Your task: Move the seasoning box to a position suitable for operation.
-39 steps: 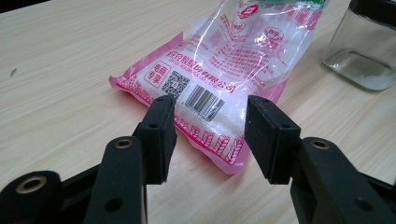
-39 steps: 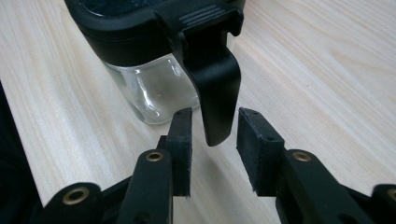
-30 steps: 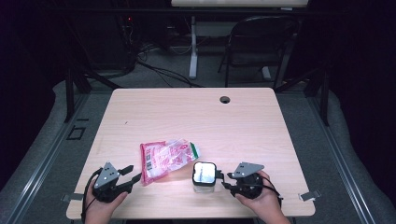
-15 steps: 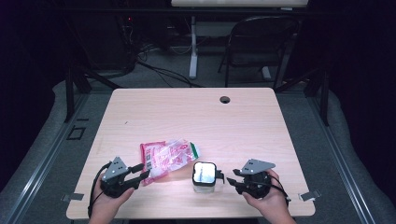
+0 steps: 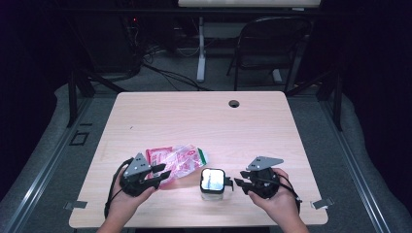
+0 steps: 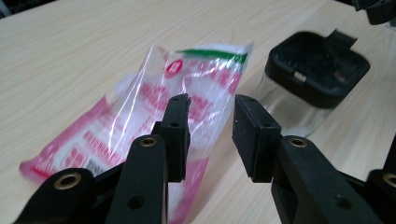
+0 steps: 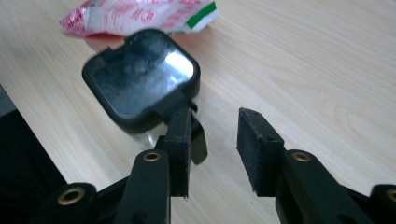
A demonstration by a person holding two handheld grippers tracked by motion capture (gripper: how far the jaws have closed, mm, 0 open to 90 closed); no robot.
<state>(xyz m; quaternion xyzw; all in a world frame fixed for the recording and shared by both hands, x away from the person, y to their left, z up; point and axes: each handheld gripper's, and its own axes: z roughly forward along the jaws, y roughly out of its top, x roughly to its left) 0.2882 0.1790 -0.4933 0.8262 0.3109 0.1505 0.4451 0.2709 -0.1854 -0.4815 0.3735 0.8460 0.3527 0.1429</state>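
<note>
A clear plastic bag with pink and red print and a green end [image 5: 177, 159] lies flat on the wooden table [image 5: 204, 121]. Right of it stands a small clear jar with a square black lid [image 5: 213, 180]. My left gripper [image 5: 163, 171] hovers over the bag's left end. In the left gripper view its jaws [image 6: 212, 105] have just been closing but stand apart, with the bag [image 6: 140, 107] below them and nothing pinched. My right gripper [image 5: 237, 183] sits just right of the jar. Its jaws [image 7: 214, 119] have also been closing and hold nothing; the jar lid [image 7: 140, 74] is beside its left finger.
A round cable hole [image 5: 234, 103] sits near the table's far edge. A black chair [image 5: 272, 43] and a desk leg [image 5: 200, 53] stand on the floor beyond the table. The table's near edge runs just below both hands.
Both hands have lifted off the table. The left gripper has moved right, up to the bag's left end. Both pairs of jaws stand narrower than before.
</note>
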